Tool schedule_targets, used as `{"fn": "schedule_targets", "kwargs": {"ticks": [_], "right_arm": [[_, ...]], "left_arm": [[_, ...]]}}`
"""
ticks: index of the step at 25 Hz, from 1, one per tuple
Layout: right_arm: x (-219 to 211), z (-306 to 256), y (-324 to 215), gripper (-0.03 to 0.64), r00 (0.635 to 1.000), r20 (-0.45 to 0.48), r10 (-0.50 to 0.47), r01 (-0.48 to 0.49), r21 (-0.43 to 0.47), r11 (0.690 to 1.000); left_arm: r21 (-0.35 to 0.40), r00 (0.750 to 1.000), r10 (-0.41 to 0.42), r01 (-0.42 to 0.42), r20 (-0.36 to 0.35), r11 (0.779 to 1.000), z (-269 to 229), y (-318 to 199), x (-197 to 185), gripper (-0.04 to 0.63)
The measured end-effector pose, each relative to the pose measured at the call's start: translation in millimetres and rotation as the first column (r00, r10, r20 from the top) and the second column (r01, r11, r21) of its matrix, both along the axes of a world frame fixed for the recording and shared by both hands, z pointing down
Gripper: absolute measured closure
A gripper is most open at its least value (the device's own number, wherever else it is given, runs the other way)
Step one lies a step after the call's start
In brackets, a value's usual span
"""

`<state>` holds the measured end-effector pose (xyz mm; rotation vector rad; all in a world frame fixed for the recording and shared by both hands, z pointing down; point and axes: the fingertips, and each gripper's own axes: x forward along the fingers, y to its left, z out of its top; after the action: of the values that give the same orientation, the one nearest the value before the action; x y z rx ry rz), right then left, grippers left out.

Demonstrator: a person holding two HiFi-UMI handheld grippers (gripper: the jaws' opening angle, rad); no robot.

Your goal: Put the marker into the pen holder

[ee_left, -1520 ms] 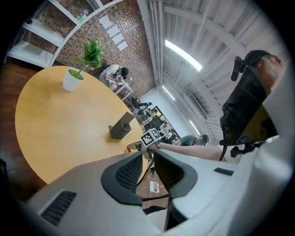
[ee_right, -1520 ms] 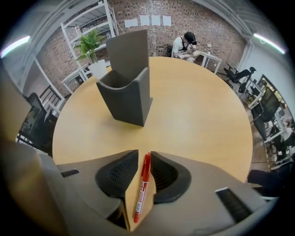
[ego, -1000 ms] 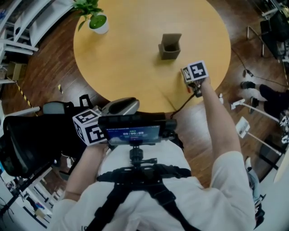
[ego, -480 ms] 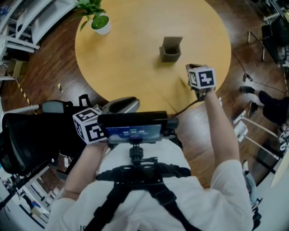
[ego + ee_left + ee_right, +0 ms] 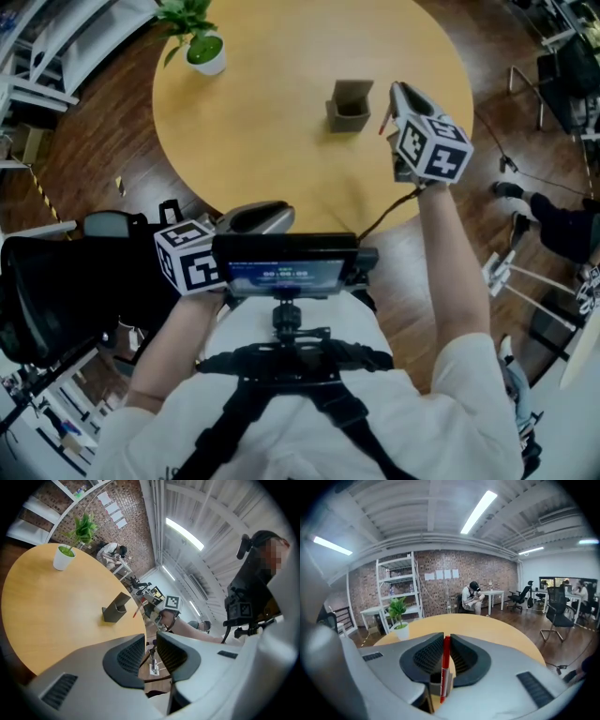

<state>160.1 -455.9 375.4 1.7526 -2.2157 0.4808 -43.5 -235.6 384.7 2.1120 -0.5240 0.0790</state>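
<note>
A dark grey pen holder [image 5: 351, 103] stands upright on the round wooden table [image 5: 262, 141]; the left gripper view shows it too [image 5: 115, 609]. My right gripper [image 5: 398, 94] hangs above the table just right of the holder. It is shut on a red marker [image 5: 445, 667], which lies along the gap between the pads with its end pointing out. The marker's red end [image 5: 383, 125] shows beside the holder. My left gripper [image 5: 253, 217] is held low by the table's near edge, its jaws [image 5: 150, 644] a little apart with nothing between them.
A potted plant [image 5: 202, 42] stands at the table's far left. A black office chair [image 5: 56, 281] is at my left. A screen on a chest rig [image 5: 286, 267] covers the near table edge. A cable runs from the right gripper. A person sits at a desk behind [image 5: 472, 595].
My right gripper has risen from the table's right edge and moved away from me, up beside the pen holder, carrying the marker. The left gripper has stayed put.
</note>
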Motion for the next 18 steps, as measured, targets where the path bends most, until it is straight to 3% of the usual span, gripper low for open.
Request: {"fn": "schedule_targets", "kwargs": {"ticks": [5,10,18], "right_arm": [[-11,3,-36,0.561,0.996,0.06,0.068,-0.072,0.064,0.995],[-13,29,-47,0.561,0.993,0.043,0.111,-0.114,0.05,0.992],[-24,66,-27,0.561,0.988,-0.011,0.154,-0.154,0.007,0.988]], "left_arm": [[-0.007,0.999,-0.033,0.033,0.019,0.999,3,1,-4,0.526],[-0.009,0.997,-0.074,0.074,0.025,0.997,5,-5,-10,0.526],[-0.032,0.997,-0.066,0.067,0.036,0.997,9,-2,-15,0.526]]}}
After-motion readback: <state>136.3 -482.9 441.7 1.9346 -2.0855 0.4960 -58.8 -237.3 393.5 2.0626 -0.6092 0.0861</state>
